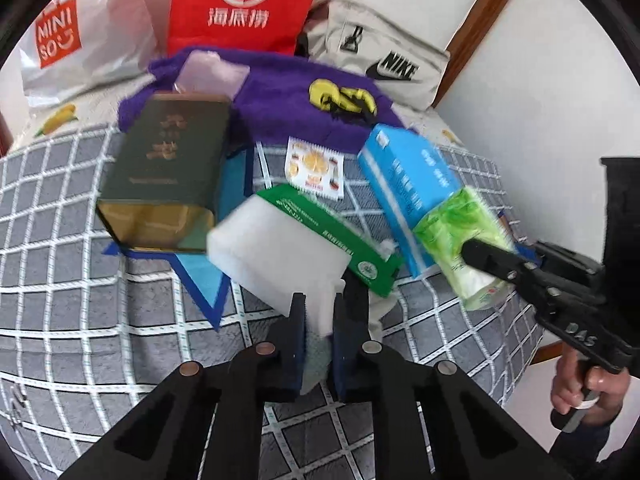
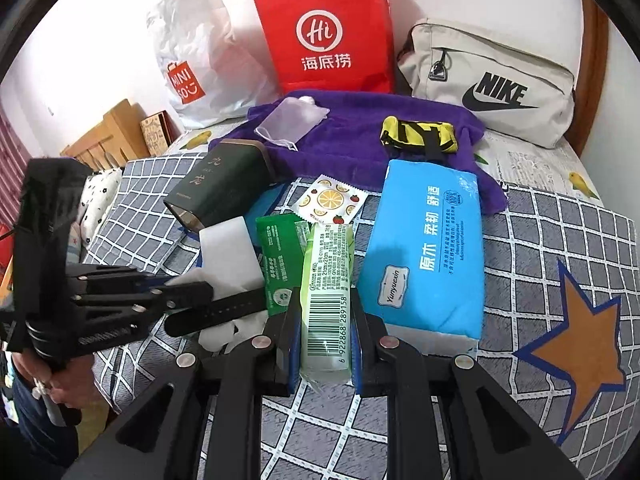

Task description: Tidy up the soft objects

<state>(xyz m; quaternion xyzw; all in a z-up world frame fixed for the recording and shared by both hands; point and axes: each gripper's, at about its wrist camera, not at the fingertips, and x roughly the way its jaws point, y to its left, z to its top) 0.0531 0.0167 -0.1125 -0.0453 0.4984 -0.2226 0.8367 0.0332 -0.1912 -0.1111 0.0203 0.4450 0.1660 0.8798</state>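
The white foam block (image 1: 276,252) is clamped at its near corner by the left gripper (image 1: 320,320). The green tissue pack (image 2: 326,304) is pinched lengthwise between the right gripper (image 2: 325,320) pads, above the checked bedspread (image 2: 560,240).

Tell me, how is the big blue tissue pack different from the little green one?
The blue tissue pack is much bigger and flatter than the green tissue pack, which is narrow. The blue tissue pack lies on the checked bedspread with nothing gripping it; the green tissue pack is pinched in the right gripper. Blue has large white lettering; green shows a barcode. Both look like soft plastic-wrapped tissues.
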